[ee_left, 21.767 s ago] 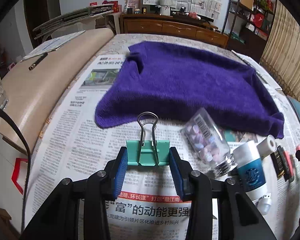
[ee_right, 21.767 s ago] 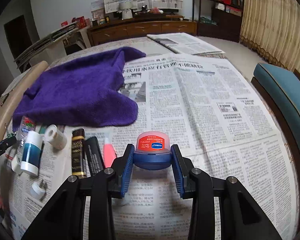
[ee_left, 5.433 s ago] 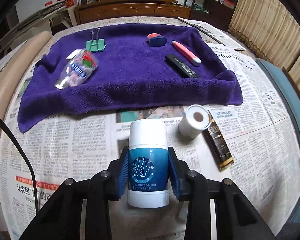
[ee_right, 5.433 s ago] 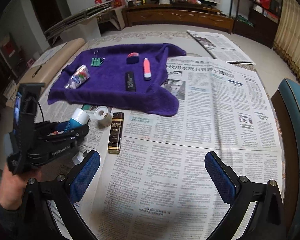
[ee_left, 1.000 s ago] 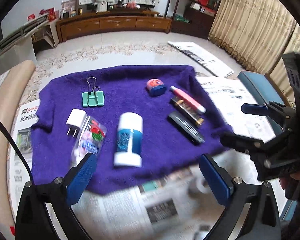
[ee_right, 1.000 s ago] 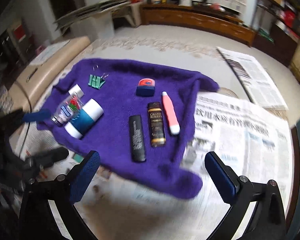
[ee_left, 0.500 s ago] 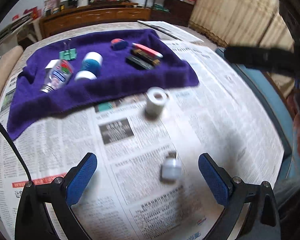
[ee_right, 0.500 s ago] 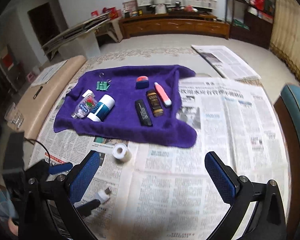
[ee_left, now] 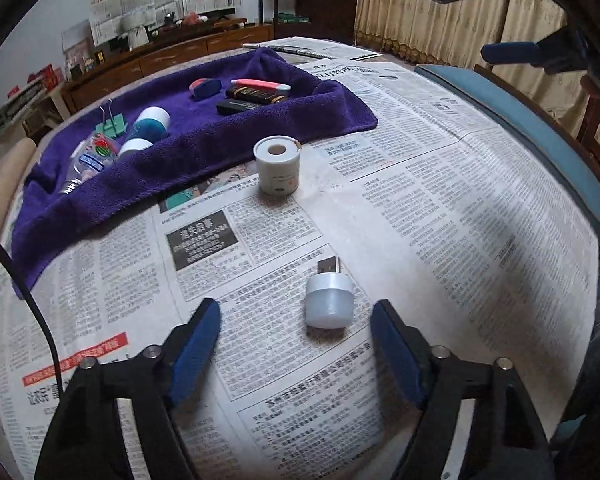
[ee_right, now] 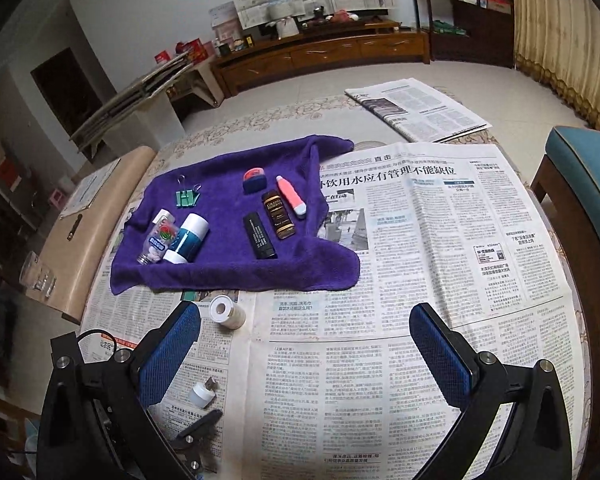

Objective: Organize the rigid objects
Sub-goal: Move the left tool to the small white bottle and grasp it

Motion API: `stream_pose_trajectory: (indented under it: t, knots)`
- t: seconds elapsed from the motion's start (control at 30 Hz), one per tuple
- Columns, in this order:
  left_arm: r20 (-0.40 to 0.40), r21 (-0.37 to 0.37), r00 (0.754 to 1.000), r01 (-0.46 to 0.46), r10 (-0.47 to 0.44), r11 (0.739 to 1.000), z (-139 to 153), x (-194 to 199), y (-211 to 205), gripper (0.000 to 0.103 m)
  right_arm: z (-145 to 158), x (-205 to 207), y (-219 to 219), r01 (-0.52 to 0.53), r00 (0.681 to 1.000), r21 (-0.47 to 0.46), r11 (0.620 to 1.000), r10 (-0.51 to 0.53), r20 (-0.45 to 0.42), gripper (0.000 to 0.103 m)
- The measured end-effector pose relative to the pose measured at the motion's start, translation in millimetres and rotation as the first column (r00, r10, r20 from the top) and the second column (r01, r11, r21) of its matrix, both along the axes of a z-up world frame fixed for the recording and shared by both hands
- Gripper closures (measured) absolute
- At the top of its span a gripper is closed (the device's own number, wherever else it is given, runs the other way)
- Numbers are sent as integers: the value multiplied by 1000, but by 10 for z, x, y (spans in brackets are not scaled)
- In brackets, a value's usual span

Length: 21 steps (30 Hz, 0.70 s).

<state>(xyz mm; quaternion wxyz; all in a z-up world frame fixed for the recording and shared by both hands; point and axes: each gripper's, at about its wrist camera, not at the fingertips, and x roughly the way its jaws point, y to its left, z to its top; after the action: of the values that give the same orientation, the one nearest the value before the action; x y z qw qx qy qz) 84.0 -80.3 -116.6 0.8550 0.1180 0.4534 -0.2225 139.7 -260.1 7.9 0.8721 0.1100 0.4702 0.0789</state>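
Observation:
A small white USB plug light (ee_left: 329,298) (ee_right: 202,393) lies on the newspaper just ahead of my open left gripper (ee_left: 296,336), between its blue pads and a little right of centre. A white tape roll (ee_left: 278,165) (ee_right: 228,311) stands beyond it, near the purple towel (ee_left: 172,152) (ee_right: 228,200). On the towel lie a green binder clip (ee_right: 187,196), a pill bottle (ee_right: 159,242), a blue-and-white stick (ee_right: 187,239), a small blue jar (ee_right: 254,180), a pink tube (ee_right: 291,195) and two dark bars. My right gripper (ee_right: 306,350) hangs open high above the table, holding nothing.
Newspaper (ee_right: 420,240) covers the table. A teal chair (ee_right: 584,184) stands at the right edge and a beige bench (ee_right: 96,208) with a pen at the left. A black cable (ee_left: 16,276) crosses the left wrist view. More newspaper lies on the floor behind.
My left gripper has come down and forward, so the USB plug light now sits between its pads. The right gripper has drifted slightly; both stay open.

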Motion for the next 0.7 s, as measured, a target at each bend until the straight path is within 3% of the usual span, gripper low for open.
stream_pose_trajectory:
  t: [0.13, 0.23, 0.33, 0.4, 0.7]
  knots:
    - [18, -17, 1000, -2, 3, 1000, 29, -5, 76, 50, -14, -2, -38, 2, 1000, -5, 1000, -2, -6, 0]
    - [25, -26, 1000, 9, -8, 1000, 33, 5, 76, 54, -26, -8, -40, 0, 1000, -8, 1000, 0, -12, 0]
    - [21, -40, 999, 44, -43, 998, 46, 15, 16, 71, -39, -10, -9, -6, 1000, -12, 1000, 6, -15, 0]
    - [21, -36, 998, 52, -51, 998, 40, 38, -28, 77, -55, -12, 25, -19, 1000, -16, 1000, 18, -19, 0]
    - [7, -78, 1000, 22, -21, 997, 43, 75, 44, 78, -157, 4, 136, -46, 998, -52, 998, 44, -47, 0]
